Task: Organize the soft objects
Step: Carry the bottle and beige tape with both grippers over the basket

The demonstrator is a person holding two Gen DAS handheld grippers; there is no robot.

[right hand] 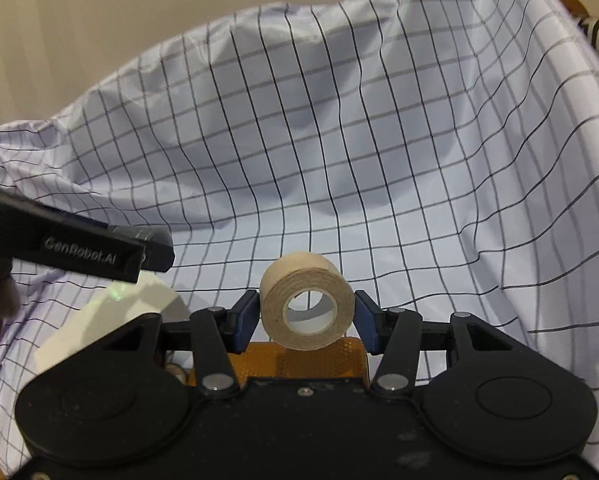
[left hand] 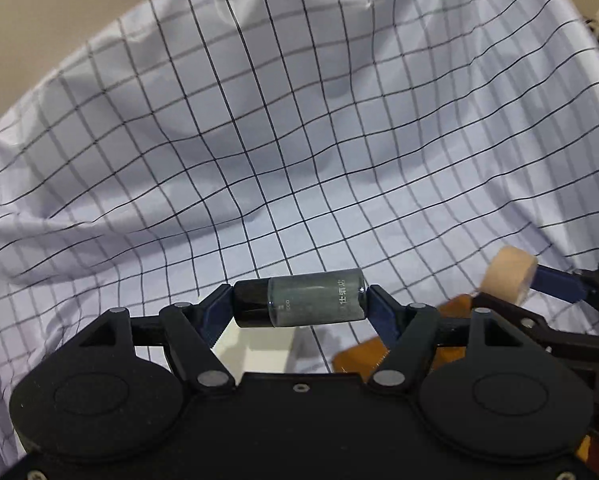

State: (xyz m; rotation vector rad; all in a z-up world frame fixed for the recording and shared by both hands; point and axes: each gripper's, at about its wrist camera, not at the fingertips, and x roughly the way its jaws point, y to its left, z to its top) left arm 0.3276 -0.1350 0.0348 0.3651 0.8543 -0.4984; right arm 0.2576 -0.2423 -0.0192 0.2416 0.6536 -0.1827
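Left tool [left hand: 299, 300] clamped vial [left hand: 299, 302] end-to-end: rigid, slick, likely fragile. Right tool [right hand: 306, 320] gripped tape [right hand: 307, 306] across its faces: light, firm. Both hung over cloth [right hand: 339, 140], orange tray [right hand: 319, 354] at 6 o'clock.

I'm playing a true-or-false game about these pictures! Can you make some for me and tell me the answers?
1. The left gripper holds a small bottle with a black cap. True.
2. The right gripper is empty. False: it holds a tan tape roll.
3. The cloth behind has polka dots. False: it has a grid of dark lines.
4. The bottle lies sideways between the fingers. True.
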